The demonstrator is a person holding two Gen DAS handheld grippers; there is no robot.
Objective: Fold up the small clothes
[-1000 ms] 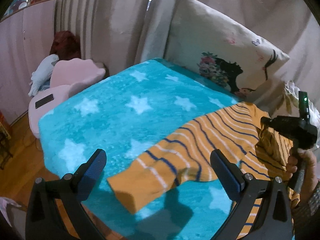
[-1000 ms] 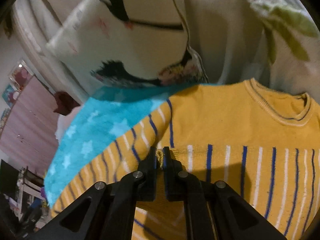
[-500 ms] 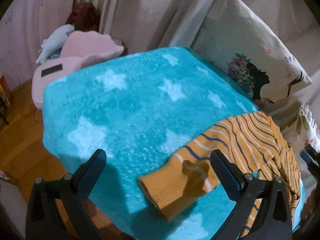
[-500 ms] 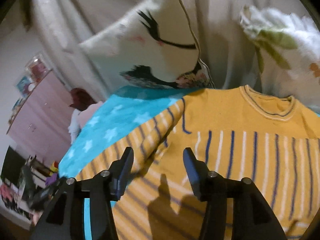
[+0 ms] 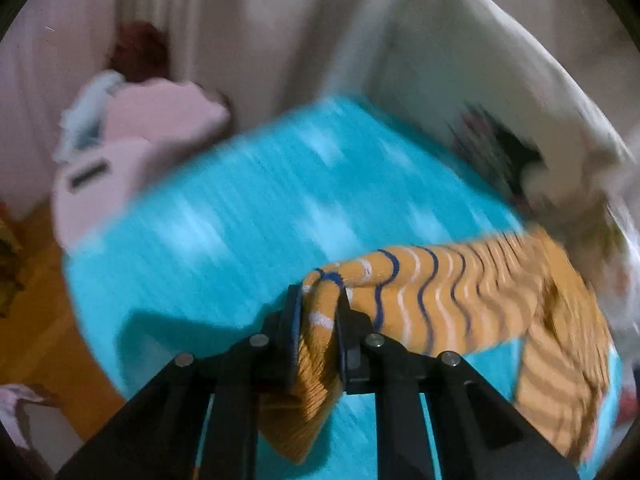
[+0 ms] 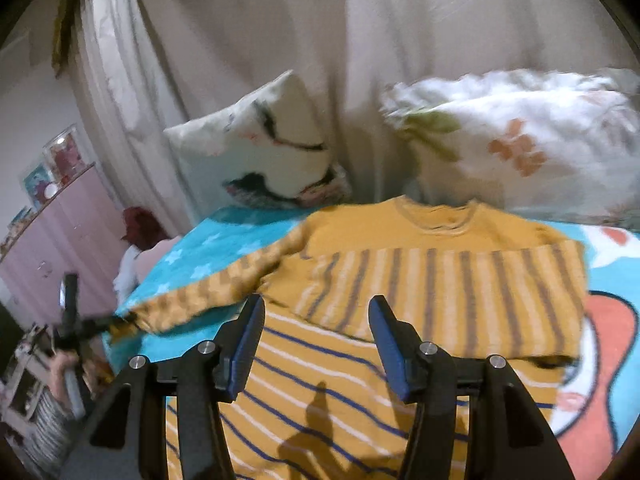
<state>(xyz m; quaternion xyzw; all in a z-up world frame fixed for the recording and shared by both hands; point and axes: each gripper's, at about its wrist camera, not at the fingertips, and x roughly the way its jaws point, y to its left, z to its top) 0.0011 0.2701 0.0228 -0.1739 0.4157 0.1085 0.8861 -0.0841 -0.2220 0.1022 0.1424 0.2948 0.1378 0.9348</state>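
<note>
A small orange sweater with blue and white stripes (image 6: 420,276) lies on a turquoise star blanket (image 5: 248,216), neck hole toward the pillows. Its left sleeve (image 5: 432,292) stretches out to the left. My left gripper (image 5: 318,300) is shut on the cuff end of that sleeve and holds it off the blanket; it also shows far left in the right wrist view (image 6: 100,324). My right gripper (image 6: 316,332) is open and empty, hovering above the sweater's striped body. Both views are motion blurred.
Two printed pillows (image 6: 272,164) (image 6: 516,140) lean on the curtain at the blanket's far edge. A pink cloud-shaped seat (image 5: 132,160) stands left of the bed, over wooden floor (image 5: 36,312). A pink cabinet (image 6: 52,248) is at the far left.
My left gripper went from open above the sleeve to shut on its cuff and lifted it. My right gripper let go of the sweater, opened and pulled back.
</note>
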